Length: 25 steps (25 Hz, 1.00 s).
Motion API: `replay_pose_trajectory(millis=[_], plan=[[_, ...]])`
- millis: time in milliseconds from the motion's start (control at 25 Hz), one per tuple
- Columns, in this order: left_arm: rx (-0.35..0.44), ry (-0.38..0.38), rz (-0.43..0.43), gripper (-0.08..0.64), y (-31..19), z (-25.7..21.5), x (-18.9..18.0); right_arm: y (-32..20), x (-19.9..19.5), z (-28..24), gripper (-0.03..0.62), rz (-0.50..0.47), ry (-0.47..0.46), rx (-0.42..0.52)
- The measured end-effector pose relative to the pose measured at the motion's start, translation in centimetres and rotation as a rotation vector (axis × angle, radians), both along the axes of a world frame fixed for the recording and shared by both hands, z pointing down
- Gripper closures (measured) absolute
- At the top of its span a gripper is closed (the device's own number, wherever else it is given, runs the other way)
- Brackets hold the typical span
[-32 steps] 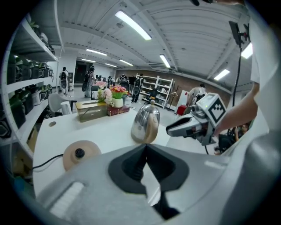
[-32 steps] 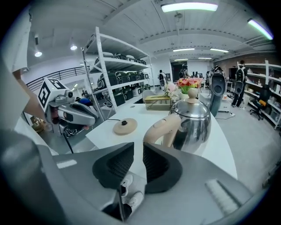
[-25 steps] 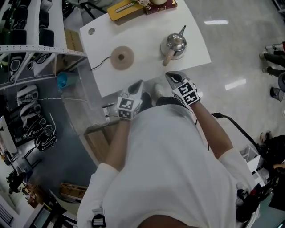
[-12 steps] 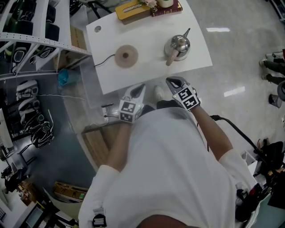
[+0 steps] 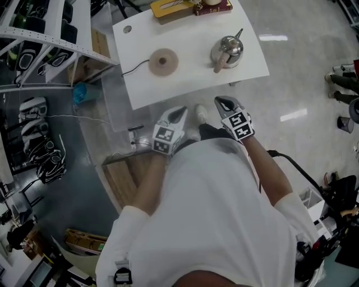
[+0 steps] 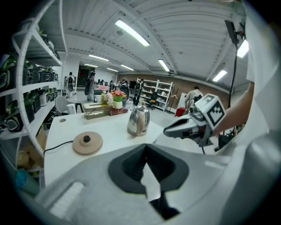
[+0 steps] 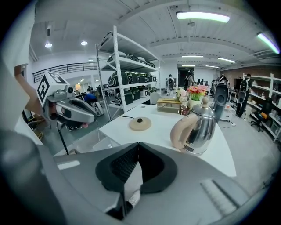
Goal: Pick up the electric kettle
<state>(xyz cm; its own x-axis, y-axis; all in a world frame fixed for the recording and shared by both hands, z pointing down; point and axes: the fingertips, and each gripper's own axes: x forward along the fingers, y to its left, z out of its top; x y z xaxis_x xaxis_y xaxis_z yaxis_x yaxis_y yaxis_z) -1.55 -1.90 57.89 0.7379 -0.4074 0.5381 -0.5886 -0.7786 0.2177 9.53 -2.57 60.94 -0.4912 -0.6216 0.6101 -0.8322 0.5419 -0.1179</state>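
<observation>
The white table [image 5: 185,84] has bare floor [image 5: 297,61] along its right edge and past its near right corner, so that side lies open. On its left a white shelving rack [image 5: 53,42] stands just beside it. Near the near left corner there are a clear bin [image 5: 112,109] and a wooden board [image 5: 120,179], so that side is crowded. A yellow box [image 5: 171,7] and a book line the far edge. A black cable [image 5: 297,162] runs over the floor at the near right.

A second ago, in the head view, the tips of both tools reached the table's near edge. Now a strip of floor shows between the tips and that edge, and the table sits higher in the view. The jaws look the same in both.

The left hand-held gripper [image 5: 181,110] and the right hand-held gripper [image 5: 221,101] both have their jaws closed together with nothing between them.

The electric kettle [image 5: 227,51] stands upright on the right end of the table, close to the right edge. It is far of the right hand-held gripper and a little to its right, well apart from it. Its beige handle points to the near side. In the right gripper view it stands beyond the jaws, right of centre. Its round base [image 5: 163,61] lies well to its left, nearly straight ahead of the left hand-held gripper. The base's cord [image 5: 134,71] runs toward the left edge.
</observation>
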Motion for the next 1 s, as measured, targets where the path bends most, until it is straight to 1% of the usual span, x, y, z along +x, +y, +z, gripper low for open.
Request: replay_pose_trajectory(millis=[200,520,640,800,1000], plan=[[0.011,0.001,0.020,0.557,2.2,-0.6,-1.3,2.6,-0.7,-0.6,0.588,0.025,-0.014,0.006],[0.031,0.019,0.060,0.557,5.4,-1.6,-1.6,7.2,-1.5,-1.8,0.588,0.043,-0.007,0.033],[0.027,0.031,0.073,0.557,6.8,-1.7,-1.7,9.1,-1.5,-2.7,0.588,0.049,-0.001,0.055],[0.016,0.041,0.101,0.557,8.7,-1.6,-1.3,11.6,-1.6,-3.7,0.597,0.038,-0.004,0.065],[0.023,0.054,0.133,0.557,10.2,-2.3,0.2,13.5,-0.6,-3.9,0.598,0.064,-0.009,0.061]])
